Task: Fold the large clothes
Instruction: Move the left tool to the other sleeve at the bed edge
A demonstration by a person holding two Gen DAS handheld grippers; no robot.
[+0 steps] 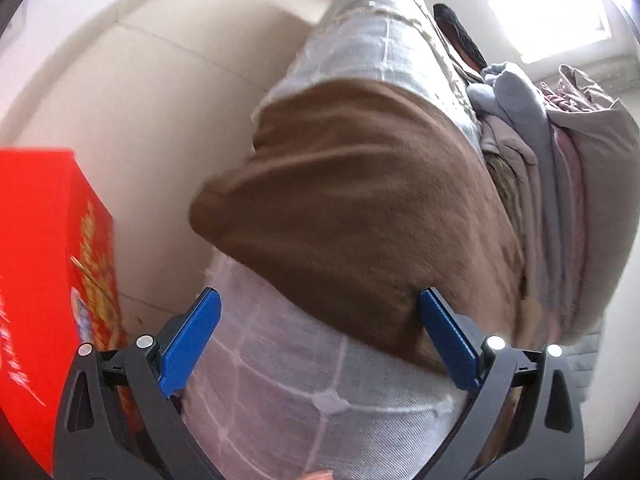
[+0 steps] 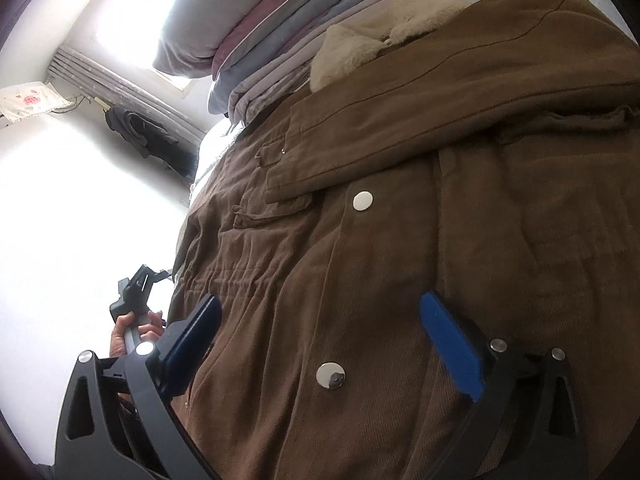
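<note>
Now the brown coat [image 2: 400,240] lies spread on the bed [image 1: 280,380], beside folded quilts [image 2: 256,52]. Both grippers, left [image 1: 320,312] & right [image 2: 320,320], gape wide w/ nothing held. Looks thick, heavy, floppy; best pinch hem or sleeve edge, not mid-panel.

My brown coat [image 2: 400,264] has a cream fleece lining [image 2: 360,48] and silver snap buttons [image 2: 363,201], and it lies on a pale grey bedsheet [image 1: 304,392] crossed by a white grid. Behind it the stacked quilts [image 2: 256,48] run grey, dusty pink and blue. My grippers' pads [image 1: 192,340] are blue on black frames, and the box [image 1: 48,280] beside the bed is red with gold print.
</note>
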